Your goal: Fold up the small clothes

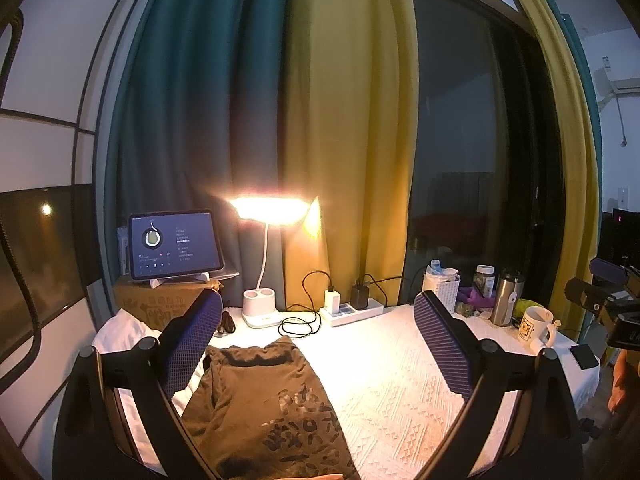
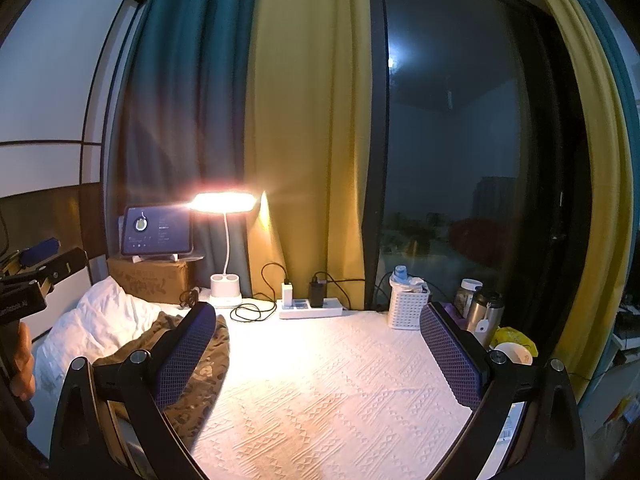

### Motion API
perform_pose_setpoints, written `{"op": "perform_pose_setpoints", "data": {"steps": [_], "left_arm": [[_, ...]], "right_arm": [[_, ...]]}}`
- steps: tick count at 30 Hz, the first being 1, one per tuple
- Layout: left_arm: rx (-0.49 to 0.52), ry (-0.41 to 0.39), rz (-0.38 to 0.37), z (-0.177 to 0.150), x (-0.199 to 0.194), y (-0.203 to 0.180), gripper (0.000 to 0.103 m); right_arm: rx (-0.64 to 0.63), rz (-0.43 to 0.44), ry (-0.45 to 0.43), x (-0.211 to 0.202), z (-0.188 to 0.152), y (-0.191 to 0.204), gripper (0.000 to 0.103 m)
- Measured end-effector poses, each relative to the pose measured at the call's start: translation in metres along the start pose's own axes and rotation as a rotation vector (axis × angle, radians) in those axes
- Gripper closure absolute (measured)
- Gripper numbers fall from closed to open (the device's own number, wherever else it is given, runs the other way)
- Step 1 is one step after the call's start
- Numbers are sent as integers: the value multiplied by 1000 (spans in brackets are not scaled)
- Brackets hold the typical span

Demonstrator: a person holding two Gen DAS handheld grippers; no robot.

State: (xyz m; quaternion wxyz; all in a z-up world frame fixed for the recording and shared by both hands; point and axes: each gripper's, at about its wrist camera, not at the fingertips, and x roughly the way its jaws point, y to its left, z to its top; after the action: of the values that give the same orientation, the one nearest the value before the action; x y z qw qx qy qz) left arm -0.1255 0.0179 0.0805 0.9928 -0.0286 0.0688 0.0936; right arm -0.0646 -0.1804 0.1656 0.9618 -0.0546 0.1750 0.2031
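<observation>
A small brown garment (image 1: 264,404) with dark printed patterns lies flat on the white textured tablecloth (image 1: 400,392), collar end towards the lamp. My left gripper (image 1: 318,344) is open and empty, held above the garment's far end. My right gripper (image 2: 318,350) is open and empty over the bare cloth (image 2: 328,392); the garment (image 2: 200,376) lies at its left, partly behind the left finger (image 2: 184,356). The right gripper also shows at the right edge of the left wrist view (image 1: 608,304). The left gripper shows at the left edge of the right wrist view (image 2: 32,280).
At the table's back stand a lit desk lamp (image 1: 266,240), a tablet (image 1: 174,246) on a cardboard box, a power strip (image 1: 352,310) with chargers and cables, a white basket (image 2: 408,306), a steel flask (image 1: 506,298), a jar and a mug (image 1: 534,326). White bedding (image 2: 96,324) lies left.
</observation>
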Motion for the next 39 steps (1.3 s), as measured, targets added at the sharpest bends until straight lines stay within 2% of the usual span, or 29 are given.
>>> {"op": "perform_pose_setpoints", "data": {"steps": [39], "left_arm": [[-9, 19, 27, -4, 0, 2, 7]], "right_arm": [[1, 4, 10, 3, -1, 5, 1]]}}
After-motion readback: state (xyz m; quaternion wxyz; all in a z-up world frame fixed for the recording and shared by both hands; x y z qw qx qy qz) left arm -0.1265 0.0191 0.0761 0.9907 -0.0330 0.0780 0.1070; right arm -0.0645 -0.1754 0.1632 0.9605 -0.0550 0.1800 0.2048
